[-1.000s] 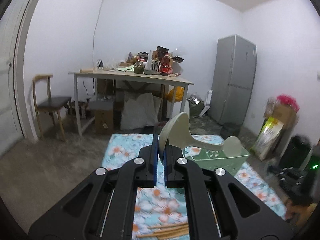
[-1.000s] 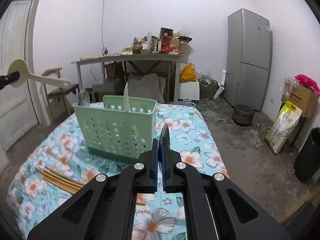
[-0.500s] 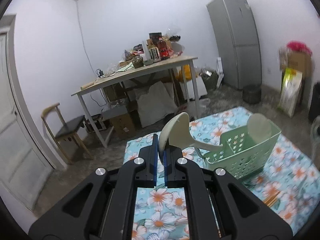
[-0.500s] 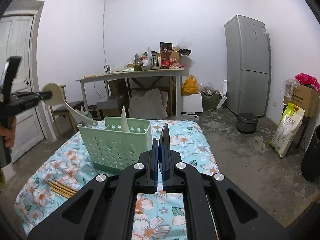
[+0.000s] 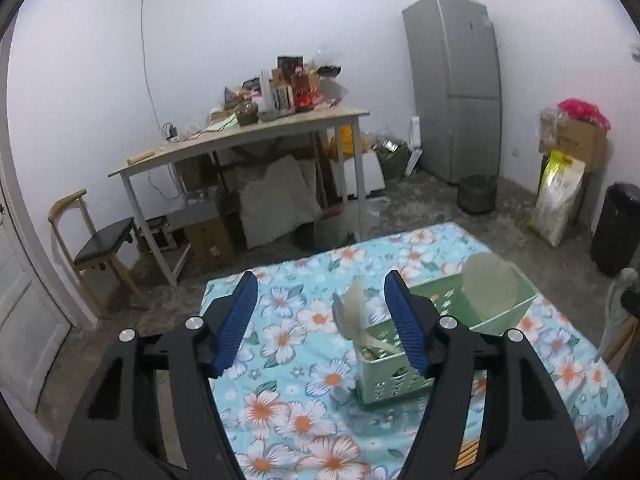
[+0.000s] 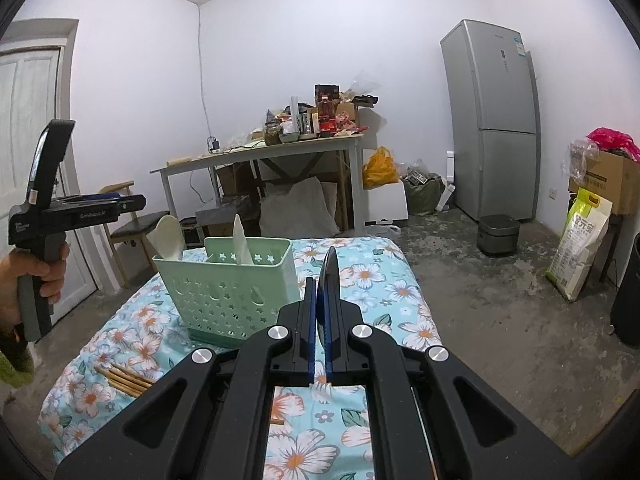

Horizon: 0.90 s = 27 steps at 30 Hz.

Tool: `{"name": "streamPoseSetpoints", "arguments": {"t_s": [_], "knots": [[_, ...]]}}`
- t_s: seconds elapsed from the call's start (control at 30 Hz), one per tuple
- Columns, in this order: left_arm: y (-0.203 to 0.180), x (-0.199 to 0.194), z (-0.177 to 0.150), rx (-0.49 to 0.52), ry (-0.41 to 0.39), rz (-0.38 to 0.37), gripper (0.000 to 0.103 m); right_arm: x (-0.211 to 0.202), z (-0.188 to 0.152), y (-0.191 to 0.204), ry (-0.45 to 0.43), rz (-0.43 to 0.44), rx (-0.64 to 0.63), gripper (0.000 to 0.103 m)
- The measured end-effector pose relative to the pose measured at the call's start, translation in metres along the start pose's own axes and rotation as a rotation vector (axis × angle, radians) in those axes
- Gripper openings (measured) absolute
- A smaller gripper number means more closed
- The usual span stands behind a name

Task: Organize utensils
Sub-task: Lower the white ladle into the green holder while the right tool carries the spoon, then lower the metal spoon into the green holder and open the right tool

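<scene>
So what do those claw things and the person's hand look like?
Each claw is black plastic with two long arms, silver round screws and blue ribbed pads: the left claw and the right claw. Seen from the side, the left one has a pistol-style grey handle with small white lettering, in a bare hand. A bit of green sleeve shows below.

Grey fridge (image 6: 494, 120), cluttered table (image 6: 256, 155), chair (image 5: 98, 240)

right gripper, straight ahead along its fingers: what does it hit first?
Probably the near right corner of the green basket; the shut right gripper may just clear it onto the floral cloth. Depth unclear.
</scene>
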<state>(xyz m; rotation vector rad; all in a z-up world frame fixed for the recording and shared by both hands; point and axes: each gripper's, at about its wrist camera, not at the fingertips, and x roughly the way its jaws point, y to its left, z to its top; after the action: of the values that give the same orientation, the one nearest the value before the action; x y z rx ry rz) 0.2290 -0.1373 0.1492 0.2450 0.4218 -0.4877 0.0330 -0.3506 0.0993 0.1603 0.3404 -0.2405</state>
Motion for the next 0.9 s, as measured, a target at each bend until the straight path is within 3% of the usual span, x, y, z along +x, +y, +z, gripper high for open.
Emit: {"name": "streamPoseSetpoints", "arguments": {"t_s": [0.27, 0.53, 0.9], "knots": [[0.007, -0.019, -0.02, -0.057, -0.015, -0.018, 0.075, -0.006, 0.009, 0.0, -0.028, 0.006, 0.012, 0.003], [0.021, -0.028, -0.09, -0.219, 0.107, -0.126, 0.076, -0.014, 0.037, -0.006, -0.097, 0.067, 0.048, 0.003], [0.023, -0.04, -0.155, -0.313, 0.173, -0.192, 0.076, -0.001, 0.11, 0.014, -0.252, 0.316, 0.081, 0.003]]}}
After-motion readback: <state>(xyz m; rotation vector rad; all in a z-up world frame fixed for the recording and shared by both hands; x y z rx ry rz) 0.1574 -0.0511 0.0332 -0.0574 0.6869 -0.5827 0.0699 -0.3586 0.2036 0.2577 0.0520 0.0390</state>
